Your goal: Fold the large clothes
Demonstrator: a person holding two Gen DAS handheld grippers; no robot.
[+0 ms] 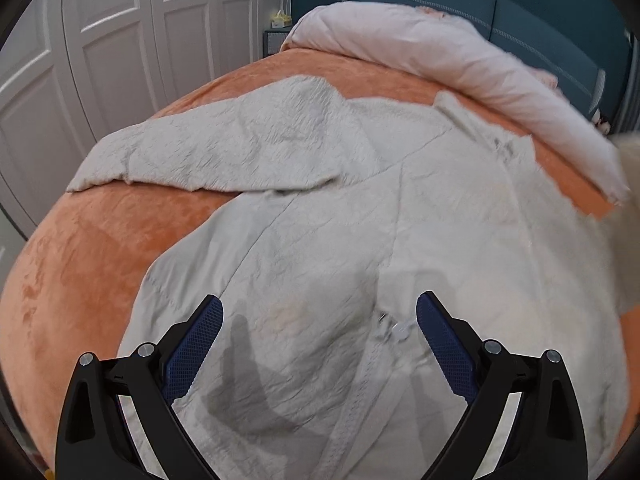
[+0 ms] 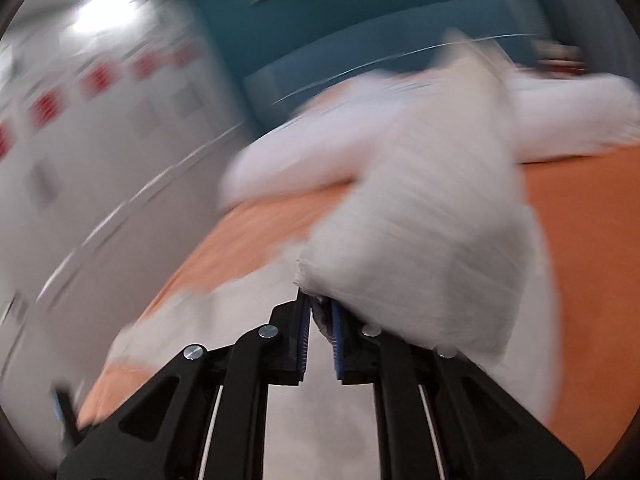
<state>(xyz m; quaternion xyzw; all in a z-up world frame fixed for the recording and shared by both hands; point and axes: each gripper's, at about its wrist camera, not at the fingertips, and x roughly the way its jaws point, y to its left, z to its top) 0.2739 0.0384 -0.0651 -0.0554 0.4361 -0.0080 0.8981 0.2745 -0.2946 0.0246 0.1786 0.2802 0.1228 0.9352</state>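
Folding barely begun: right gripper clamped on jacket sleeve, left gripper apart above hem

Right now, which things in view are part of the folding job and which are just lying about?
Job:
- white jacket, spread on the bed
- left tongs, open above it
- right tongs, shut on its fabric

Lying about:
- pink duvet
- orange bedspread
- white wardrobe doors
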